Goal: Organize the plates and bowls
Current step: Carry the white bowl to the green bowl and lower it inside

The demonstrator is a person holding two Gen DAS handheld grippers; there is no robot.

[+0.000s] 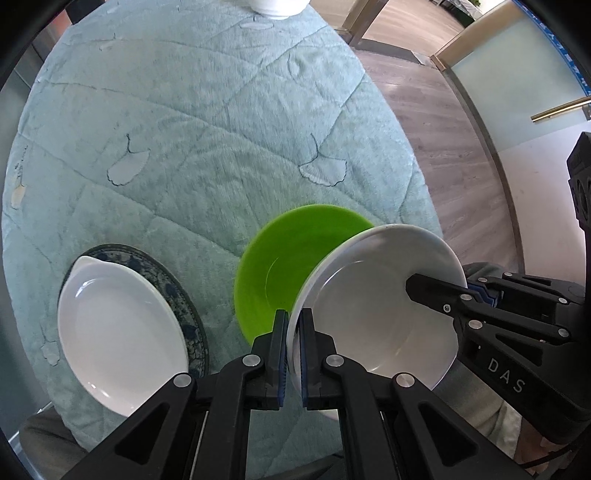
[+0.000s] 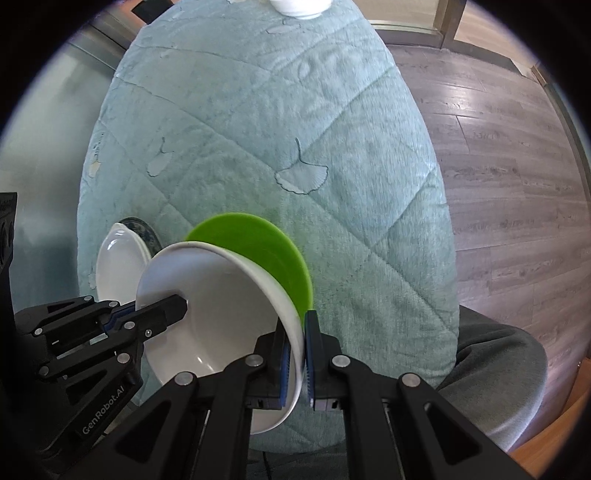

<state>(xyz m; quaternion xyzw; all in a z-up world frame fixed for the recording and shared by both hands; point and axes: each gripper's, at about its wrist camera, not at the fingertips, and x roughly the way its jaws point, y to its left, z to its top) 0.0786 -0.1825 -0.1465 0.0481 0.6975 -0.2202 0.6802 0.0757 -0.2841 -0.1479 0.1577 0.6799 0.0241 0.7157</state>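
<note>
Seemingly midway, both tongs, left [image 1: 293,325] and right [image 2: 303,332], pinch opposite rims of the white bowl [image 1: 376,306], tilted just above the green bowl [image 1: 284,266] on the counter [image 1: 207,147]; nesting remains, white dish [image 1: 118,332] already atop patterned plate [image 1: 173,288].

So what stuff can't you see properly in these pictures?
- White dish at the table's far edge: cut off by the frame in both views.
- Green bowl: partly hidden behind the white bowl; blurred.
- Blue patterned plate: mostly covered by the white oval dish.
</note>
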